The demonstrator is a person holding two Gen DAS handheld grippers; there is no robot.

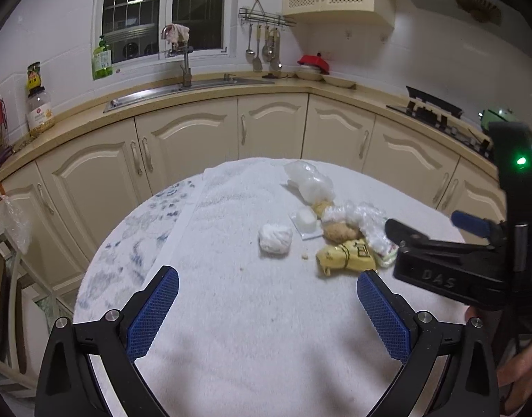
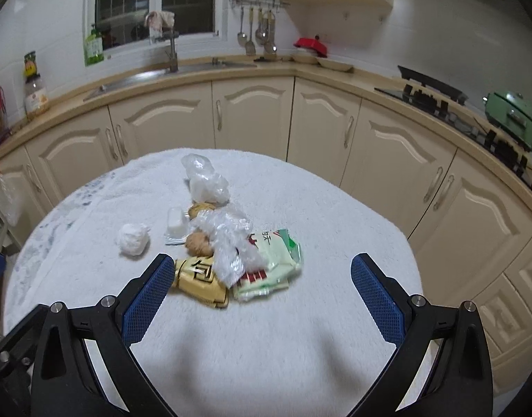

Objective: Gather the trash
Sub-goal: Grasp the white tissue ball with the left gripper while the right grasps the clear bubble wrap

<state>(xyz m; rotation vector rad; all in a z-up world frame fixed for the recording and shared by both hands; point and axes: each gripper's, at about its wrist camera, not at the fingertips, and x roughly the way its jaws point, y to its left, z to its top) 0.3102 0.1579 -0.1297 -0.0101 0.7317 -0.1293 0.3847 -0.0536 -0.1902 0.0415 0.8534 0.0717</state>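
- So, both of your tongs stand wide apart with nothing between the pads: the left gripper (image 1: 267,290) hangs over bare white towelling, and the right gripper (image 2: 262,278) frames the near edge of the litter.
- The trash lies in one loose heap toward the middle of the round table under its white terry cloth (image 2: 318,330), and none of it is lifted or bagged as far as you can see here.
- Furthest from you sits a crumpled clear plastic bag (image 2: 205,180); nearer is a small white plastic tub (image 2: 177,222) on a flat wrapper.
- A balled-up white tissue (image 2: 132,239) lies on its own, just to the left of the heap and apart from it.
- Two brown walnut-like lumps (image 2: 198,243) are half covered by a crinkled transparent film (image 2: 231,239).
- Closest to your right tongs are a yellow printed sachet (image 2: 203,278), touching the left blue pad (image 2: 148,295) in that view, and a pale green and white snack packet (image 2: 276,260) beside it.
- No bin or collecting bag shows in either view, so you cannot tell where the pieces are meant to go.
- By my reading the job sits at its very start: every piece is left to pick up, and the yellow sachet looks like the nearest first grab.
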